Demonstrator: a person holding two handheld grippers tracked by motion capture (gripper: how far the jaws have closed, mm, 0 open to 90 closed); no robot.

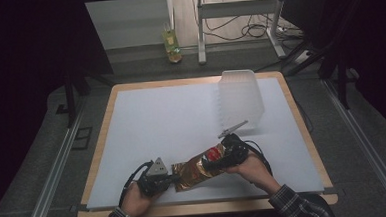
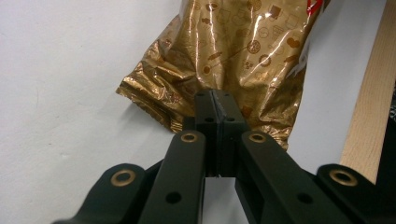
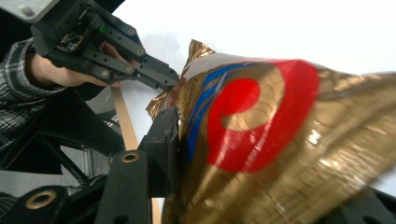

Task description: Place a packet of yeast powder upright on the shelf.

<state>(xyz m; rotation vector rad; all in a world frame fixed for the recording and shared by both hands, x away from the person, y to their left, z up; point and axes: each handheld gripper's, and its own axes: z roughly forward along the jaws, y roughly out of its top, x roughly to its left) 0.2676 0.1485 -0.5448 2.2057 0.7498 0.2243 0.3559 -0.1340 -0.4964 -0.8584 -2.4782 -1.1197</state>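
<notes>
A gold foil snack bag (image 1: 200,167) lies near the front edge of the bench (image 1: 132,141), about midway between its two front corners, stretched between the two hands. The left tongs (image 1: 173,178) are pinched tight on the crumpled sealed end of the bag; in the left gripper view their black pads meet with only a thin fold of foil (image 2: 217,109) between them. The right tongs (image 1: 215,162) sit around the fatter end, the one with the red and blue logo (image 3: 254,123). In the right gripper view one jaw lies against the side of the bag while the other is hidden behind the foil, so the grip there looks like a half-width clasp around the puffed body, and I judge it to be pressing on the bag.

The bag looks light and soft: thin, glossy film that creases easily and would slide between smooth pads. The puffed middle probably gives way under pressure and may hold brittle contents, so squeezing there risks crushing them or letting the bag squirt out. The flat crimped seams at either end are the firmer places to take hold, as the left tongs do now. Pulling the two ends apart could tear the film along the seam.

Farther back, towards the far right corner of the bench, stands a clear plastic container (image 1: 239,98), with a small grey tool (image 1: 232,128) lying just in front of it.
</notes>
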